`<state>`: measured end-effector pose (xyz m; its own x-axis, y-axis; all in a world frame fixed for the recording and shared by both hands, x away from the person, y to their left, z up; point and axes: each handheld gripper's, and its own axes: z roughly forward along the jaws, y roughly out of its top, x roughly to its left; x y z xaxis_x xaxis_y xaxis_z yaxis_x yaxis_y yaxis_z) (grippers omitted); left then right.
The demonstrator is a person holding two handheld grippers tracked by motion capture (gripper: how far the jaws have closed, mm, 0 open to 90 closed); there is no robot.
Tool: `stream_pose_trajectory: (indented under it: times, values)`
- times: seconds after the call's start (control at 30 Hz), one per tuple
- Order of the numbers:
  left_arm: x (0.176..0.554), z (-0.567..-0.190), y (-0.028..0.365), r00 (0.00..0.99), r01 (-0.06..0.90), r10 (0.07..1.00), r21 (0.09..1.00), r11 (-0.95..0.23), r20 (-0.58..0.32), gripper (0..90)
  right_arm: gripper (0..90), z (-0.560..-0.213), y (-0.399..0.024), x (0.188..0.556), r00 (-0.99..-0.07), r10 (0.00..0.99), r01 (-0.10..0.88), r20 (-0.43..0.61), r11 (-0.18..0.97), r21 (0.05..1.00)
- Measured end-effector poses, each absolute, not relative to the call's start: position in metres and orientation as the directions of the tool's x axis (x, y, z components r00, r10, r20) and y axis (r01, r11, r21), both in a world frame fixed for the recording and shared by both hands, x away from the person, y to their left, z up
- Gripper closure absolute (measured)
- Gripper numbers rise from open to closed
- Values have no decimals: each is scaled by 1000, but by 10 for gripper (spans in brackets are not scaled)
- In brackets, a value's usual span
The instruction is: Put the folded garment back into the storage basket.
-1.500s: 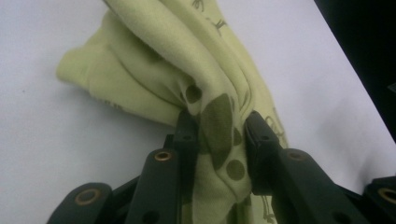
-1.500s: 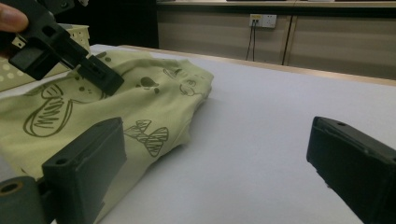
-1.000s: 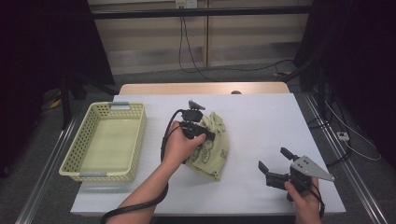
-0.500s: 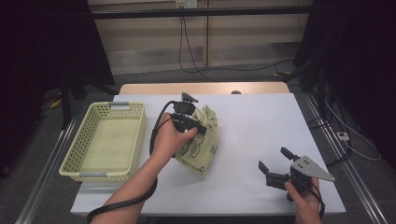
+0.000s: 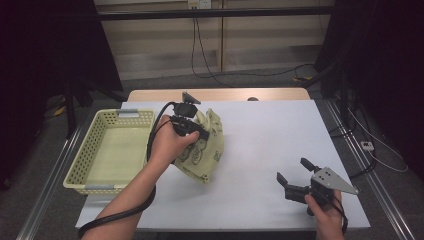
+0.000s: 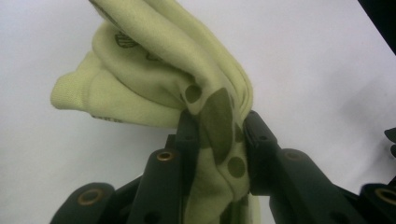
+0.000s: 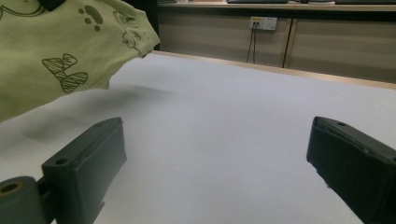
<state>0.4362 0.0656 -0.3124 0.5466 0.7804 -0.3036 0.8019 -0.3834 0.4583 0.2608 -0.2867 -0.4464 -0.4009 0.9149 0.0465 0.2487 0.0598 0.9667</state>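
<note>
Your left gripper [image 5: 192,131] is clamped tight on the green cloth [image 5: 205,150], lifted just beside the basket [image 5: 85,170]. Carry it over the rim, then let go. Your right gripper [image 5: 292,180] waits wide open, far from the basket.

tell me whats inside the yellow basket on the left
The yellow basket looks empty in the high view: its perforated floor is bare. The near wall hides a thin strip of the floor behind it. The green cloth is outside it, clamped in the left gripper.
</note>
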Motion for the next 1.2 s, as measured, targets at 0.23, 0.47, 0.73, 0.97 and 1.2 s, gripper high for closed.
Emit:
stream_pose_trajectory:
  times: [0.23, 0.47, 0.73, 0.97, 1.2]
  values:
    - [438, -305, 77, 533, 806, 795, 460, -372, -290, 722, 43, -447, -286, 261, -403, 914, 249, 45, 62, 967]
    - [440, -298, 87, 529, 806, 801, 461, -371, -279, 723, 43, -446, -286, 261, -400, 915, 248, 44, 62, 967]
    - [441, -288, 98, 516, 803, 813, 484, -348, -271, 723, 43, -446, -286, 261, -399, 916, 246, 45, 60, 967]
    - [443, -280, 108, 507, 803, 820, 492, -336, -267, 724, 43, -446, -286, 261, -399, 916, 247, 44, 62, 967]
    - [445, -273, 116, 496, 809, 828, 487, -330, -262, 726, 42, -446, -286, 261, -397, 917, 249, 46, 59, 967]
